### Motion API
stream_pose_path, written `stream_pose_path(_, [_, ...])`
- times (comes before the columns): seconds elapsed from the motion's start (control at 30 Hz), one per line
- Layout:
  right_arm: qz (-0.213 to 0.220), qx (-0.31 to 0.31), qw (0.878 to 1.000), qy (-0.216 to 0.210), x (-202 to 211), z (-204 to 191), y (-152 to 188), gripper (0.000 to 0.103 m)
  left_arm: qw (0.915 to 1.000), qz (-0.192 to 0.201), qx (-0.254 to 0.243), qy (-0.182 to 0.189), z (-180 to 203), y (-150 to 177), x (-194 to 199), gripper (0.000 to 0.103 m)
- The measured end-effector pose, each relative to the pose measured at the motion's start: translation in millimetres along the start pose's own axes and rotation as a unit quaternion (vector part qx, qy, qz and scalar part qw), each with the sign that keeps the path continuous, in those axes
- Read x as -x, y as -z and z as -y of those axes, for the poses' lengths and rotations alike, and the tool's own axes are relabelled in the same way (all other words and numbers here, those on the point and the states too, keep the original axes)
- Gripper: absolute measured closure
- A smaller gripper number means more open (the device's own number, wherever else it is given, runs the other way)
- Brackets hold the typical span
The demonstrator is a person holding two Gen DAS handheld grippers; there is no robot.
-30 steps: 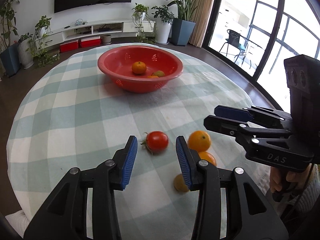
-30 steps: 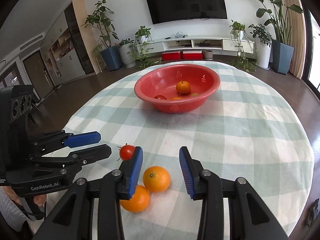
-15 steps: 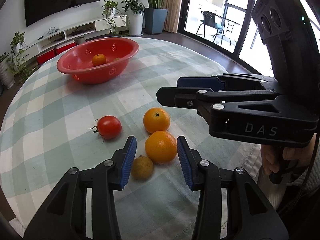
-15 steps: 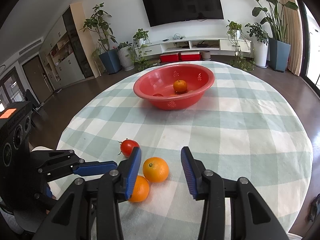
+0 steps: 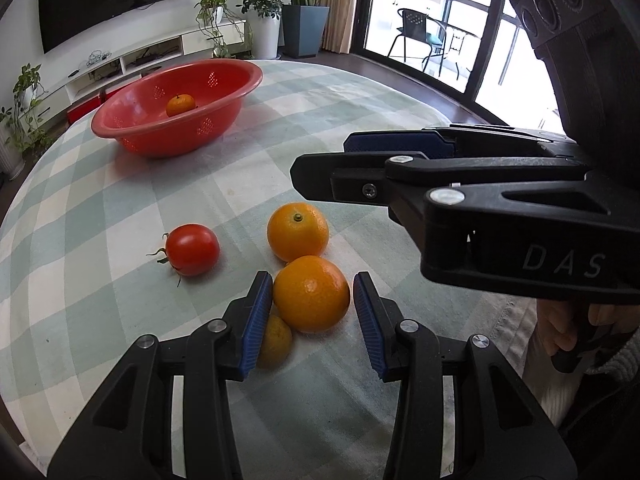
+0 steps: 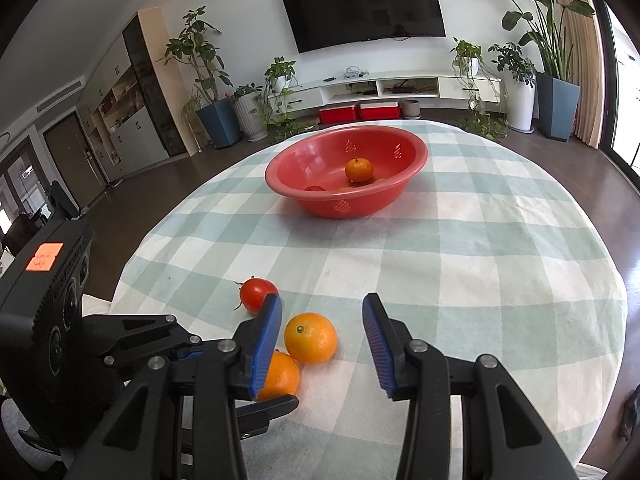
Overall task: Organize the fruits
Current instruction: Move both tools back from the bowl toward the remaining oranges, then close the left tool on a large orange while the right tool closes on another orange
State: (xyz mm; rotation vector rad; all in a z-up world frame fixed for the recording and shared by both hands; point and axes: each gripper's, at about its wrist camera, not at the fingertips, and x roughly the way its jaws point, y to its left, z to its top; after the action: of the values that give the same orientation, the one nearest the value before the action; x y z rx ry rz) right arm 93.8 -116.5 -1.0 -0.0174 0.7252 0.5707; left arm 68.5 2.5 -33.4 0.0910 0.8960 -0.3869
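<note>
On the checked tablecloth lie a near orange, a far orange, a red tomato and a small yellowish fruit. My left gripper is open, its blue pads on either side of the near orange, not closed on it. My right gripper is open with the far orange between its fingers, nearer the left one. The red bowl at the far side holds an orange and other fruit.
The round table has its edge close on the near and right sides. The right gripper body hangs over the table just right of the fruits in the left wrist view. The left gripper body is at lower left in the right wrist view.
My left gripper has swung from the tomato to the near orange and moved in around it. My right gripper has moved slightly forward over the far orange. Both stay open.
</note>
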Motion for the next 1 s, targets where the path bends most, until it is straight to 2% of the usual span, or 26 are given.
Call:
stream_pose_path(0.2, [-0.001,-0.005,1.000,0.002,-1,1,2,0.056,1.0000,0.003,-0.001,0.001,-2,-1,-1,0.066])
stream_pose_path(0.47, [-0.002,-0.010,1.000,-0.003,-3,3,3,0.056,0.9993,0.022,0.028,0.009,-15,-2,15,0.066])
stream_pose_path(0.77, [-0.011,-0.006,1.000,-0.005,-7,1,5,0.056,0.9978,0.040,0.052,-0.007,-33,-1,35,0.066])
stream_pose_path(1.0, [-0.034,0.013,0.999,-0.001,-19,-9,9,0.056,0.9961,0.049,0.072,-0.017,-51,6,48,0.066])
